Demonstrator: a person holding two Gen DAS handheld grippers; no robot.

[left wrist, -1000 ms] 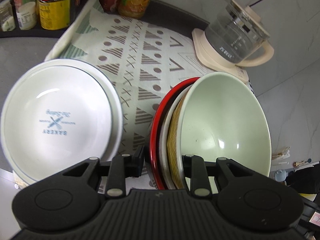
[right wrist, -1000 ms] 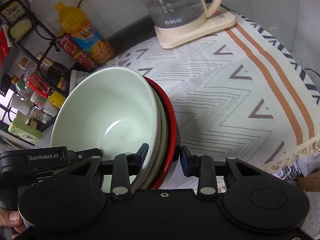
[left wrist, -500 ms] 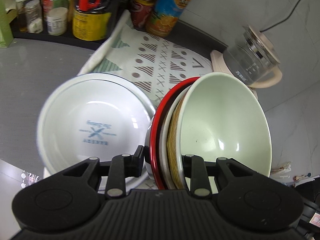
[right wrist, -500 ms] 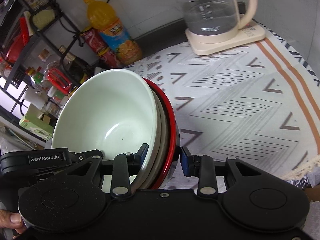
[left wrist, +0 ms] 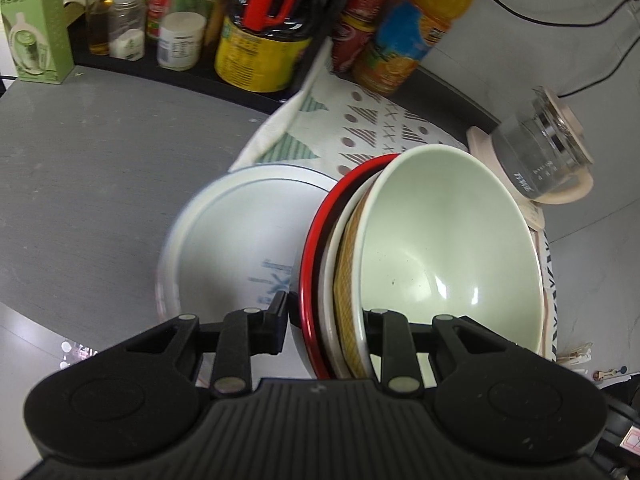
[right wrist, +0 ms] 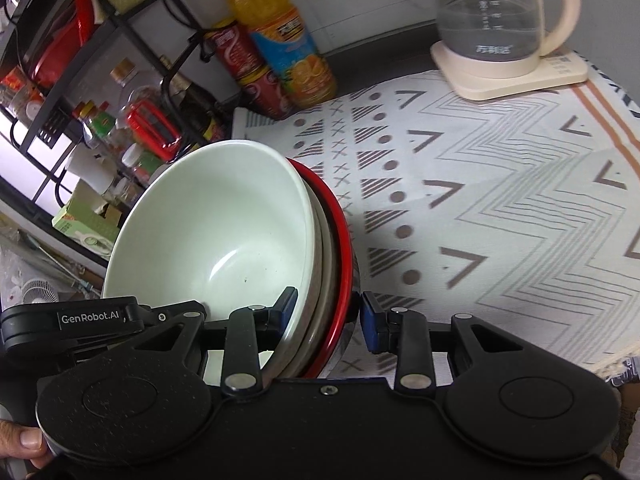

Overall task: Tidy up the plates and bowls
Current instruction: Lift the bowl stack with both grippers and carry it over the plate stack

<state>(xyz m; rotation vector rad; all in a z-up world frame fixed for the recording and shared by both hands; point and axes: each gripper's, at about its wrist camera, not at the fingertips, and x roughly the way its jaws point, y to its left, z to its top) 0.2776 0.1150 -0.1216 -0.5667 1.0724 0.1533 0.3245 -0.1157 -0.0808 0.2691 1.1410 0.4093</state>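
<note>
A nested stack of bowls hangs tilted in the air, held from both sides. Its innermost bowl is pale green [left wrist: 448,248] [right wrist: 216,232]; around it sit a yellow-patterned bowl [left wrist: 347,280], a white one, and an outer bowl with a red rim [left wrist: 310,280] [right wrist: 344,256]. My left gripper [left wrist: 326,316] is shut on the stack's rim, and my right gripper [right wrist: 328,310] is shut on the opposite rim. White plates [left wrist: 240,240] with blue print lie stacked just left of the bowls, half on the grey counter [left wrist: 100,184].
A patterned cloth [right wrist: 500,200] covers the counter to the right, with a glass kettle [right wrist: 500,20] on its cream base at the back. An orange drink bottle [right wrist: 280,48], red cans [right wrist: 240,64], jars and a green box [left wrist: 34,24] crowd the rack side.
Both grippers have carried the bowl stack sideways toward the bottles and rack. The white plates now lie closer beneath the stack's left edge. Neither grip has changed.
</note>
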